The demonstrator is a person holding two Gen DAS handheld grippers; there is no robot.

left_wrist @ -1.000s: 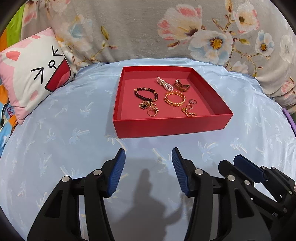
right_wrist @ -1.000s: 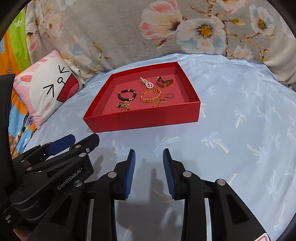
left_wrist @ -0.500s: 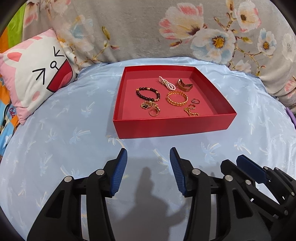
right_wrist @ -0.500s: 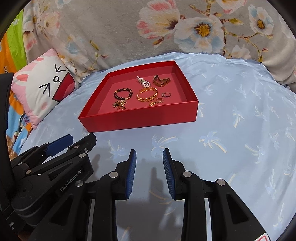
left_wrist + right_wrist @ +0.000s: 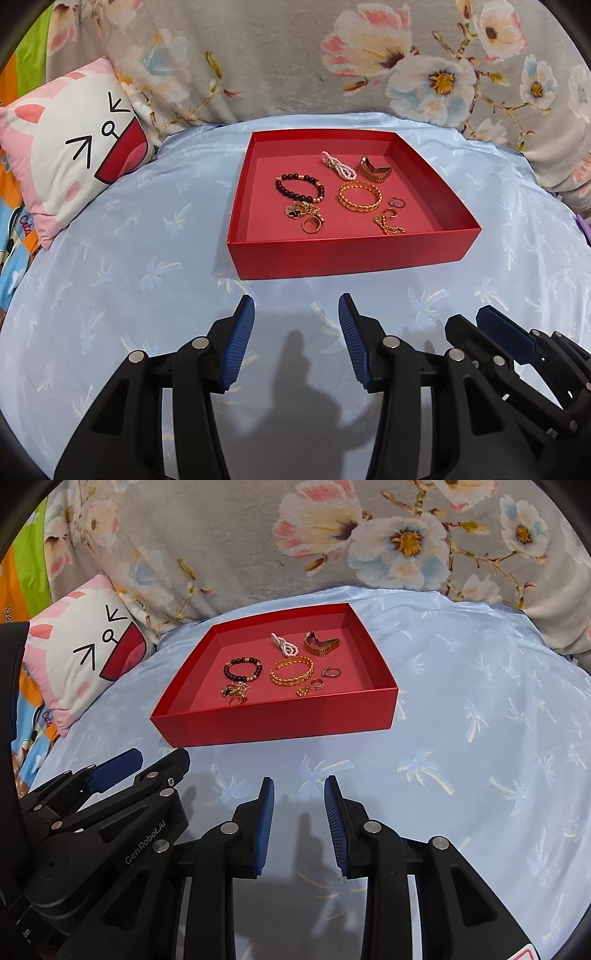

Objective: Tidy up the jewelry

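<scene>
A red tray [image 5: 347, 258] sits on a pale blue sheet with a palm-tree print [image 5: 110, 258], and all the jewelry lies loose on its floor, gathered toward the middle and right; the count comes to eight pieces. There are four bracelets or bands: one dark beaded bracelet [image 5: 300, 187] left of centre; one gold chain-link bangle [image 5: 360, 196] just beside it to the right; one white pearl piece [image 5: 336, 165] near the back wall; one bronze mesh band [image 5: 373, 170] beside the pearls. In front of the beaded bracelet lies one gold charm cluster with a black clover [image 5: 301, 211], touching one gold ring [image 5: 311, 225]. To the right lies one silver ring [image 5: 396, 202], and below it one small gold chain piece [image 5: 388, 224] with a small hoop at its upper end; whether that hoop is a separate ring cannot be told.

Both claws hover over the sheet in front of the tray, well apart from it and side by side. The left gripper [image 5: 297, 306] has its two blue pads parted by a moderate gap with nothing between them; the right gripper [image 5: 299, 788] has its pads closer together, also parted and holding nothing.

Left of the tray one pink and white cushion with a cartoon face [image 5: 70, 158] leans at the sheet's edge; a grey floral blanket [image 5: 295, 59] rises behind.
</scene>
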